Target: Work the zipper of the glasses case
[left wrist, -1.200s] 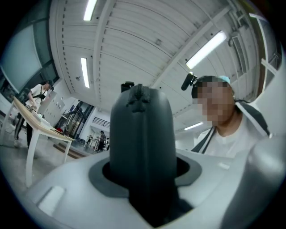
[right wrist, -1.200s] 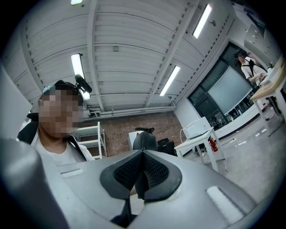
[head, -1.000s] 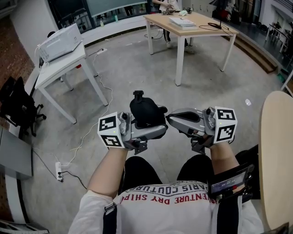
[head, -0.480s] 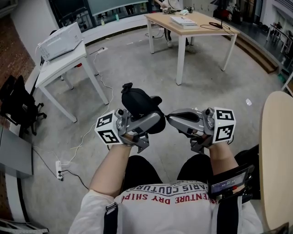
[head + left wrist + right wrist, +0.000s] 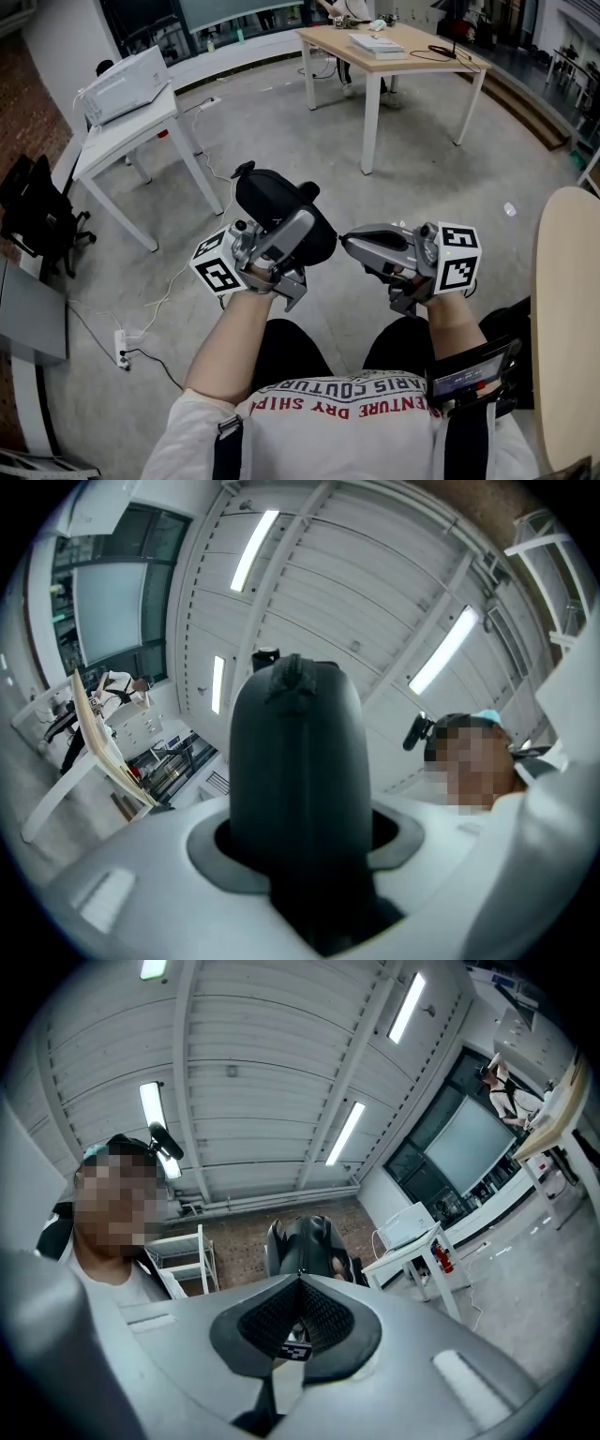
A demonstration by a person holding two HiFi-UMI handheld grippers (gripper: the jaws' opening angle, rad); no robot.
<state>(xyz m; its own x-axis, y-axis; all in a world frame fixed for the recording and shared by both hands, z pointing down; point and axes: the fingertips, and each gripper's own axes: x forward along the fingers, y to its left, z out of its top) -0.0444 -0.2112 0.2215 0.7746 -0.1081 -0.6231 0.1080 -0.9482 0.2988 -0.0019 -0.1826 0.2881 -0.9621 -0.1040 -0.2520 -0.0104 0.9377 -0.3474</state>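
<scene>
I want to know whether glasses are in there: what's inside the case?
Only the black shell of the case shows, held in the left gripper. No opening appears in any view, so whatever is inside is hidden.

The left claw point(image 5: 298, 232) partly hides the glasses case point(image 5: 279, 208).

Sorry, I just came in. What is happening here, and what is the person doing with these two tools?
A seated person holds a two-jaw gripper in each hand. The left gripper is clamped on a black glasses case, which tilts upward, away from the person. The right gripper has its jaws shut, and its tip sits right beside the case, on the side where the zipper line runs. Whether it pinches the zipper pull, I cannot tell.
</scene>
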